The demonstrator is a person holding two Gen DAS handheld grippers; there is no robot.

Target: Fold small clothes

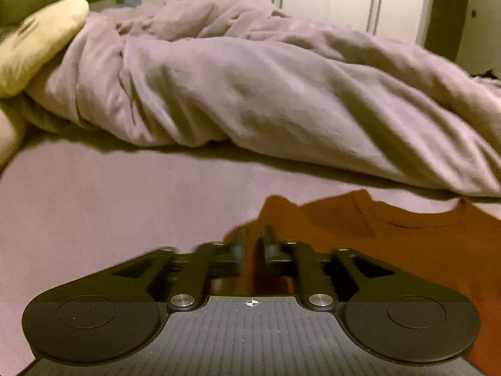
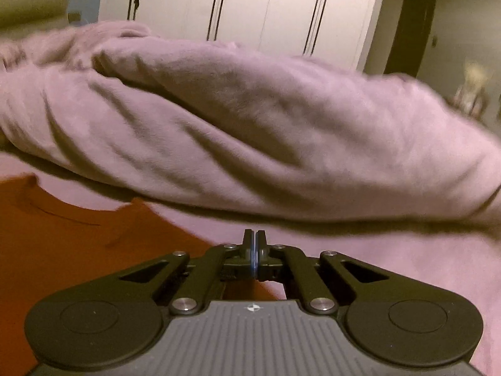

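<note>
Left tool [image 1: 252, 246]: fingers are standing slightly apart, orange fabric lying between them at the garment's left edge; blur is hiding whether they are pinching it.
Right tool [image 2: 254, 250]: fingers are pressing together on nothing, hovering over the bed just past the garment's right edge.
Orange garment [image 1: 391, 244]: lying spread flat on the bed sheet [image 1: 94, 203], its neckline facing away.
Duvet [image 1: 266, 94]: lying bunched beyond the garment.
Pillow [image 1: 37, 44]: resting far left.
Wardrobe [image 2: 250, 3]: standing behind.
</note>
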